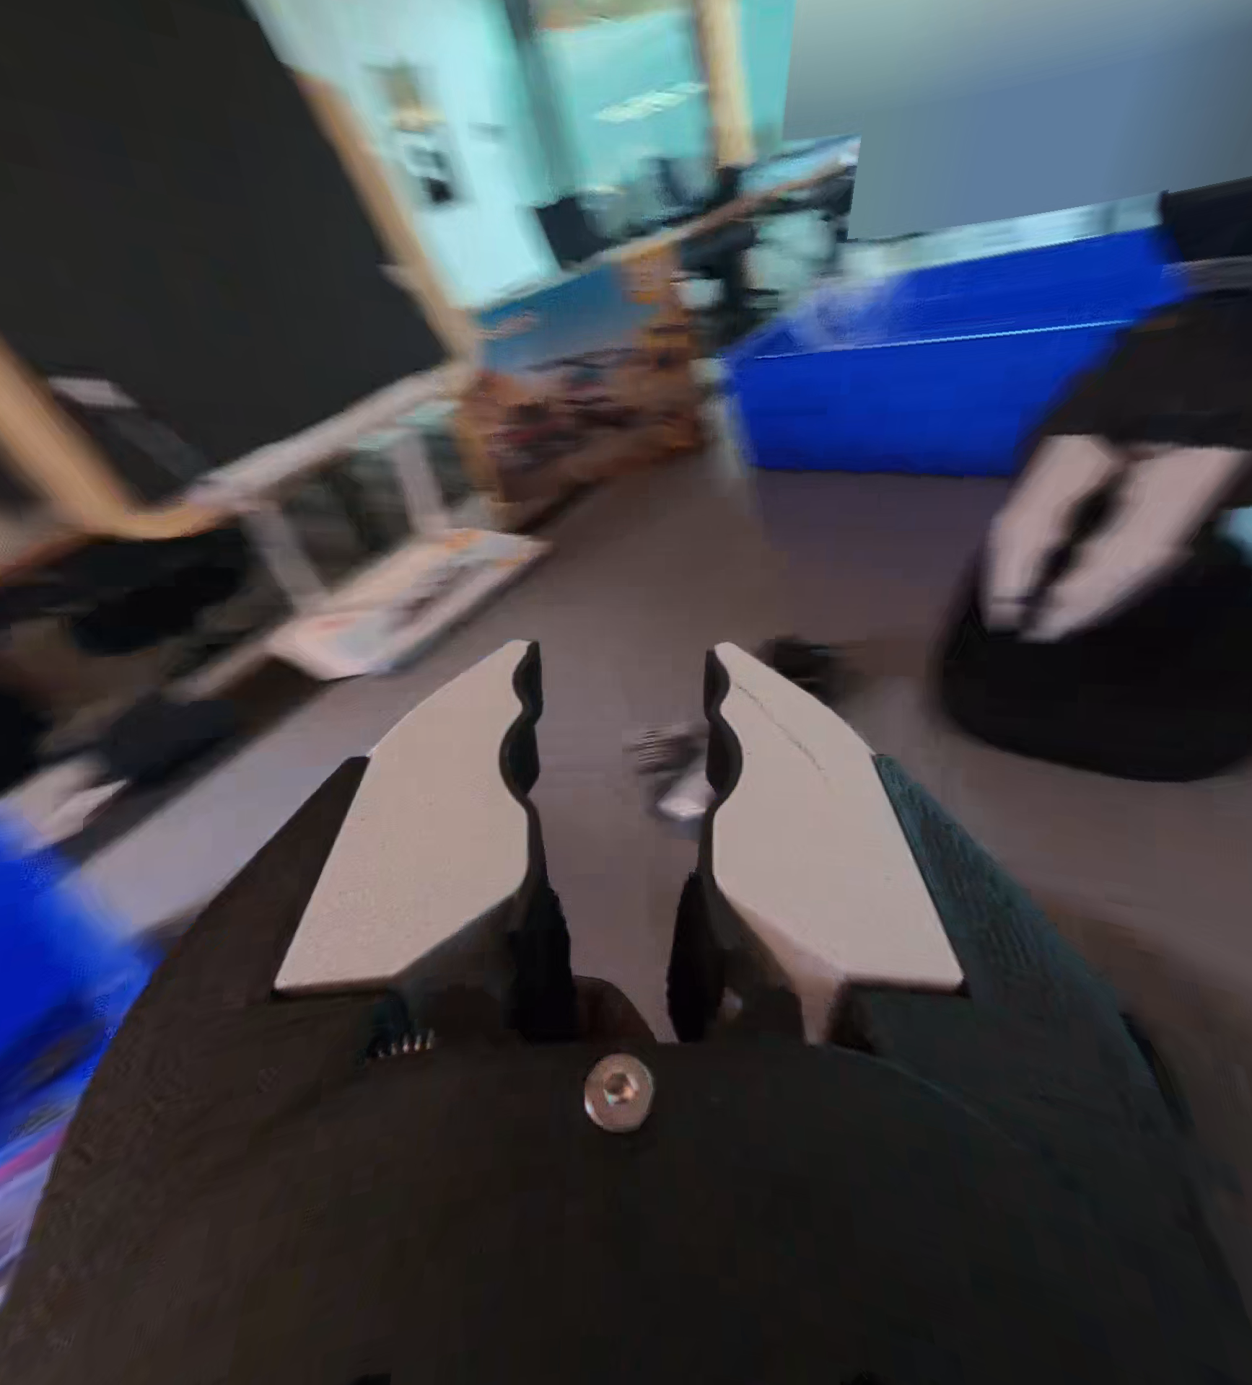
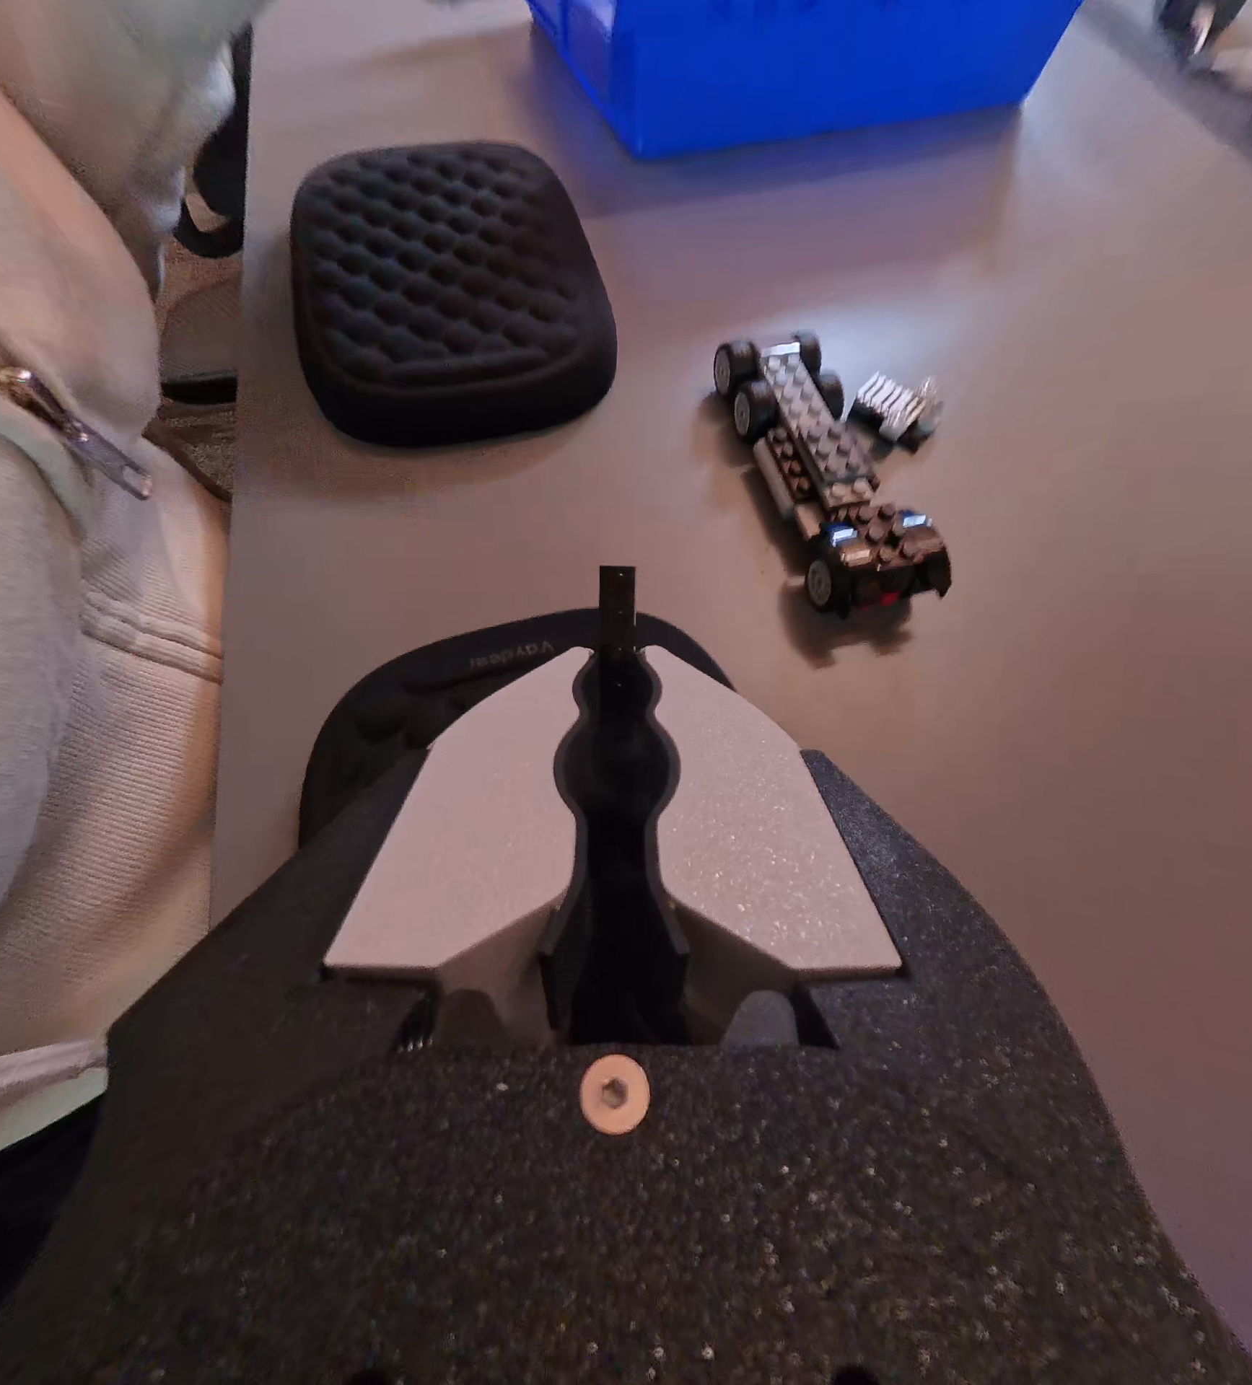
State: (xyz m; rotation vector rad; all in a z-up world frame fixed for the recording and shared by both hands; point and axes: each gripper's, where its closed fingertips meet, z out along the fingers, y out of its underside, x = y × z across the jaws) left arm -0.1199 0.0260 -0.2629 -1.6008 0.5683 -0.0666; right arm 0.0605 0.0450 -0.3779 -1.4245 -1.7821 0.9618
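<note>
The brick-built toy car (image 2: 832, 472) is lying on the grey table (image 2: 1057, 674), to the right of and a little beyond the right gripper, well apart from it. It is long and low, dark grey and black, with grey-hubbed wheels at both ends and studs along its top. A small loose striped brick piece (image 2: 896, 405) is sitting just beside its far end.

Going from largest to smallest around it: the grey table is filling most of the right wrist view. A person in a pale zipped garment (image 2: 45, 599) is taking up the left edge. A blue bin (image 2: 795, 82) is standing at the far side of the table. A black quilted pad (image 2: 450, 292) is lying between the person and the car, nearer the far side. A second black curved pad (image 2: 413, 674) is showing partly beneath the right gripper's fingers.

The right gripper (image 2: 617, 656) is pinching a slim black bar (image 2: 617, 599), its pale fingers (image 2: 503, 787) pressed against the bar's sides; the bar is sticking out past the fingertips, pointing away from the camera.

The left wrist view is heavily blurred. The left gripper (image 1: 623, 656) is hovering above the table with its fingers (image 1: 443, 824) spread apart and only table surface showing between them. A blurred small grey piece (image 1: 671, 757) is lying on the table near the right finger. Farther right, the right gripper is showing above a black pad (image 1: 1102, 674). The blue bin (image 1: 945, 375) is sitting beyond.
</note>
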